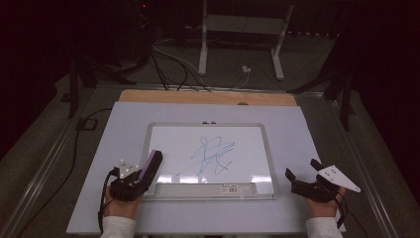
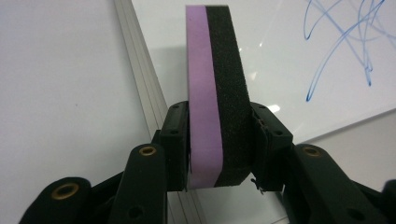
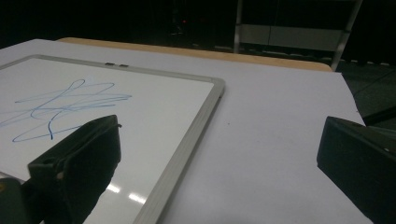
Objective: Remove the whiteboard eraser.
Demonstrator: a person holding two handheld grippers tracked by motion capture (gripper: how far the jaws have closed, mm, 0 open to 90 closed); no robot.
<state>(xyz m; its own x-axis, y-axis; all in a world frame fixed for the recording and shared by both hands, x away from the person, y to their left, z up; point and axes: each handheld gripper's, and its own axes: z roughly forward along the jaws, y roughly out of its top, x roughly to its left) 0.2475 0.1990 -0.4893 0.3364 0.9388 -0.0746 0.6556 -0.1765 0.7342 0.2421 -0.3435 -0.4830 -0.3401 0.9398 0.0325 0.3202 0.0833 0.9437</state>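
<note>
On the table (image 1: 99, 148), a whiteboard (image 1: 168, 139) with blue scribble (image 1: 210, 153) lies centred toward the near edge. At its near-left corner the left gripper (image 2: 219, 140) clamps the eraser (image 2: 215, 88); the right gripper (image 1: 303, 171), jaws spread and empty, rests beside its near-right corner. Grasp looks done; wiping the scribble likely follows.

High view: above the near table edge, facing forward and down on the whiteboard (image 1: 210, 159). Left gripper view: close, low over the board's left frame. Right gripper view: low, from its right. All share the blue scribble (image 1: 210, 154).

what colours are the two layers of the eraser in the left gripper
The eraser has a purple layer and a black spongy layer, side by side; the left gripper view shows it best.
</note>
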